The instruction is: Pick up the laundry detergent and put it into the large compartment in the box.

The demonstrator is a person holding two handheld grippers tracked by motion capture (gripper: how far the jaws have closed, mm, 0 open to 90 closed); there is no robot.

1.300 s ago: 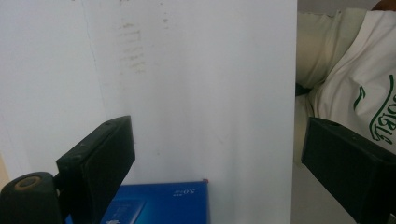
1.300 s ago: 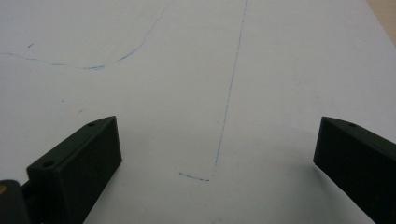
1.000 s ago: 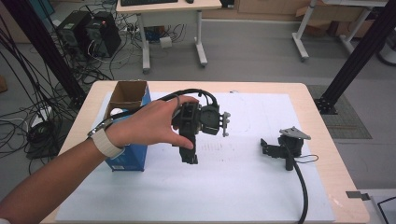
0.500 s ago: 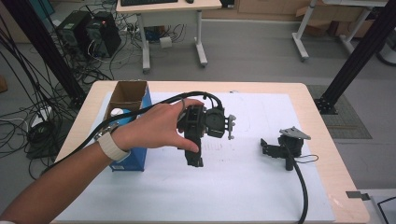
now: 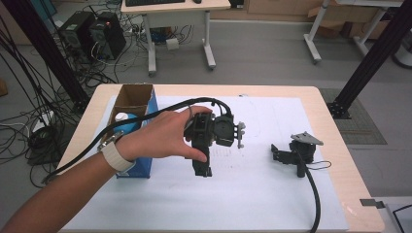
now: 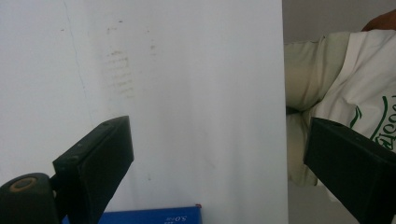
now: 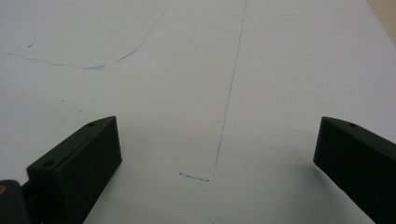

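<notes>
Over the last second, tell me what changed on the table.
The left hand-held gripper, gripped by the person's hand, kept its place over the white sheet; its jaws have just been opening, nothing between them. The right hand-held gripper and the blue box stayed put.

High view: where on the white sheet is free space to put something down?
Free: the near strip of the white sheet, and the far part beyond the right gripper. Crowded: the left, with the blue box, hand and left gripper.
</notes>
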